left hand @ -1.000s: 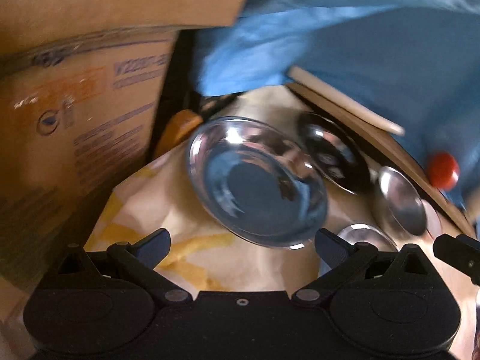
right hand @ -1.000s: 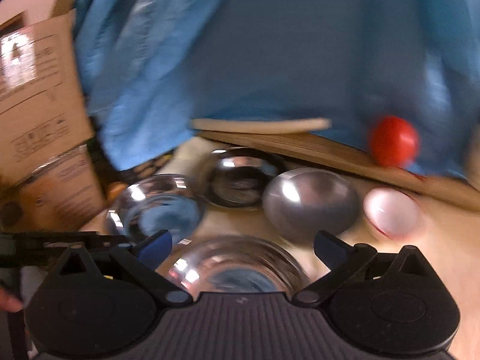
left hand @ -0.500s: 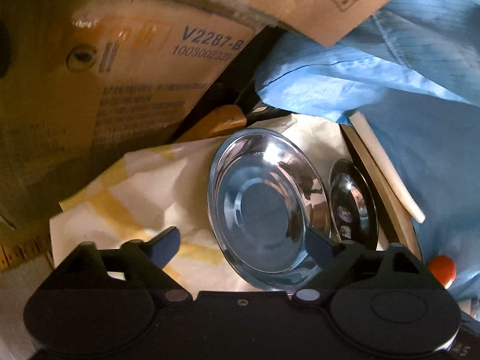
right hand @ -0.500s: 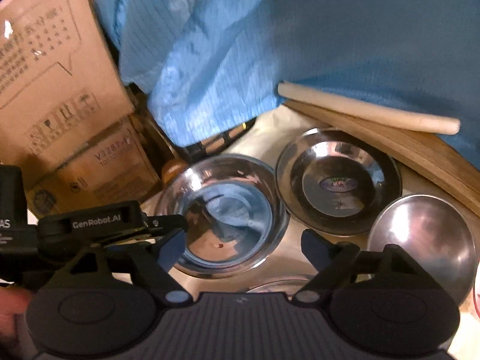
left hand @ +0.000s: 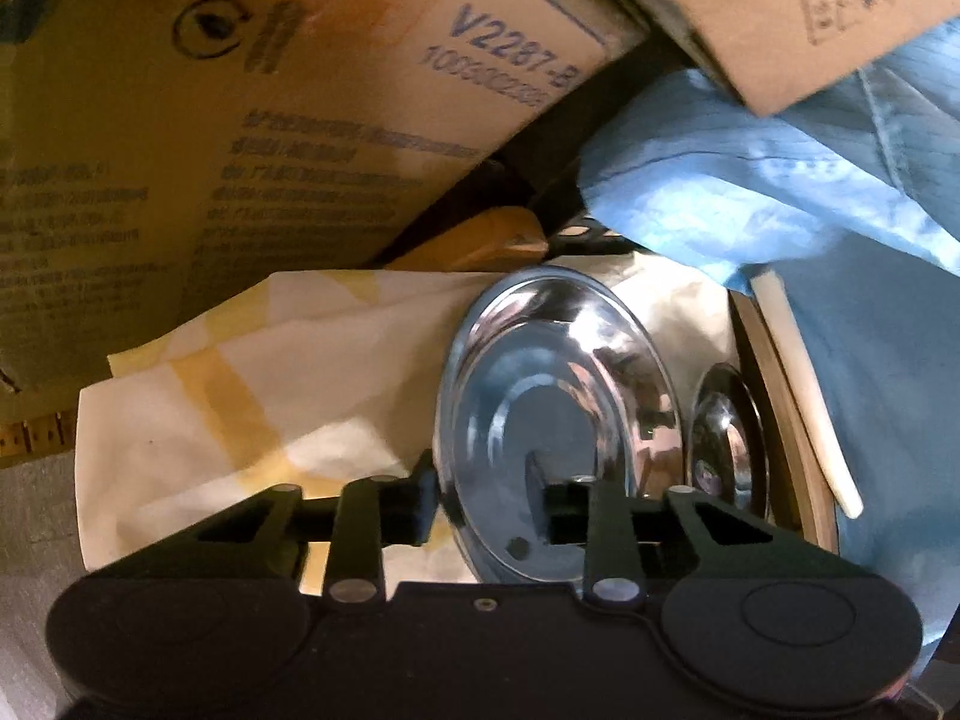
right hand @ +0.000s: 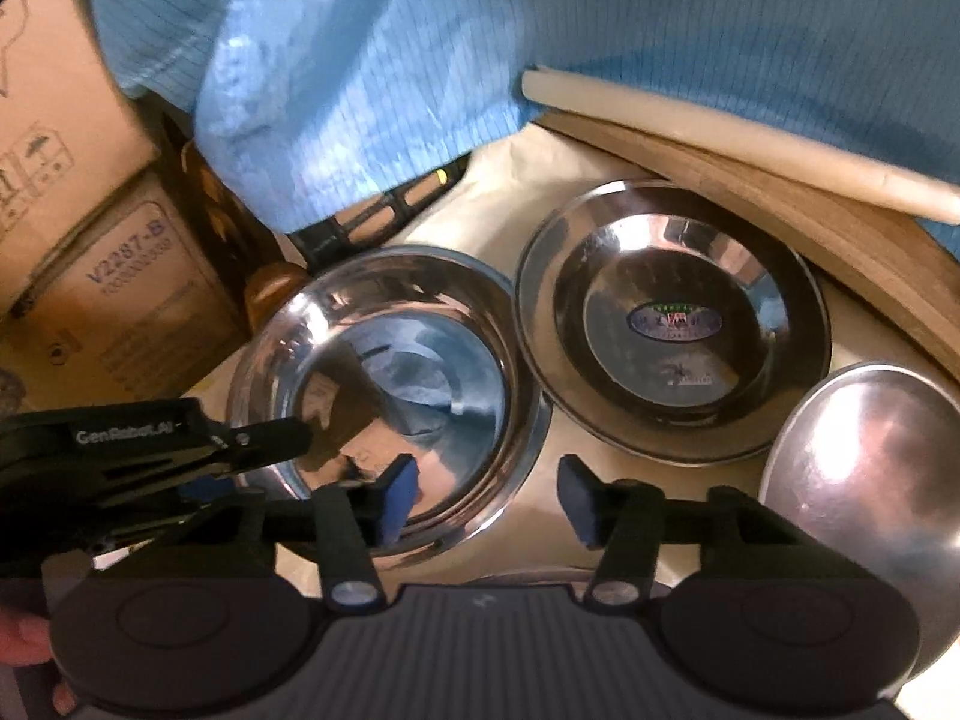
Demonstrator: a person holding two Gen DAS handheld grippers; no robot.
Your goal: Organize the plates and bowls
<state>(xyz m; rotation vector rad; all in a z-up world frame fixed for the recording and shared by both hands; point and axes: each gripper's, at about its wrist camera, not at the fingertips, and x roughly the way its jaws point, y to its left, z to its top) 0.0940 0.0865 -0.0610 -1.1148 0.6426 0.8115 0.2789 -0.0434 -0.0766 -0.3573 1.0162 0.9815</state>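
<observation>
A large shiny steel bowl (left hand: 558, 420) sits on a cream and yellow cloth (left hand: 252, 408). My left gripper (left hand: 486, 510) straddles the bowl's near left rim, one finger outside and one inside, its jaws partly closed and not clamped. In the right wrist view the same bowl (right hand: 420, 360) lies at centre left, with my left gripper (right hand: 264, 444) reaching onto its rim. My right gripper (right hand: 486, 498) is open over the bowl's near right rim. A steel plate with a sticker (right hand: 672, 324) lies to the right, also edge-on in the left wrist view (left hand: 726, 438). An upturned steel bowl (right hand: 864, 480) lies far right.
Cardboard boxes (left hand: 240, 120) stand close on the left and behind. A person in a blue coat (right hand: 540, 30) stands behind the table. A wooden board (right hand: 780, 192) with a pale rolling pin (right hand: 720, 126) lies at the back edge. Another steel rim shows just under my right gripper.
Both grippers have moved down to the large bowl and narrowed. The left now straddles the bowl's rim. The right has swung left, so the red ball and pink bowl left view.
</observation>
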